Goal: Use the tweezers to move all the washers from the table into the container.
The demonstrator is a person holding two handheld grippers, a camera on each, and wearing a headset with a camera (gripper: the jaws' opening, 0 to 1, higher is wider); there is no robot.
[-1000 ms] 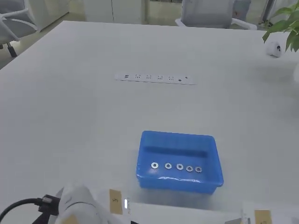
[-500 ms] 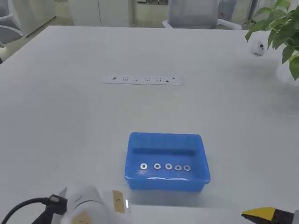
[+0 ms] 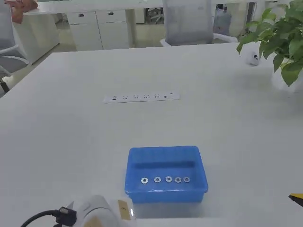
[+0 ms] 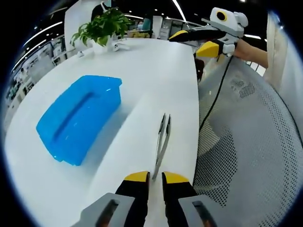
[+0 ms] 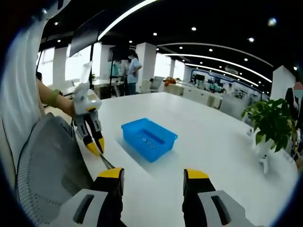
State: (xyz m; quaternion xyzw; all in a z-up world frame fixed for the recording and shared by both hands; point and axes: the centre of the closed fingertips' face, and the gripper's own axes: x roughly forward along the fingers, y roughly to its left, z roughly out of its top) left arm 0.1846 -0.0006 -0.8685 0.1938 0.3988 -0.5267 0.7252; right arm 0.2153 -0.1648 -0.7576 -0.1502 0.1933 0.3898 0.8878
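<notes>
Our left gripper (image 4: 155,178) pinches tweezers (image 4: 162,142), tips slightly apart, empty. Washers (image 3: 164,179) look light, thin, slippery; we'd nip rim edge.

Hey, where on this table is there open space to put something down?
The broad bare stretch between the power strip and the blue container is free, as is the tabletop left of the container. Tighter: the near edge, where the left gripper holds the tweezers, and the far right corner by the plant.
</notes>
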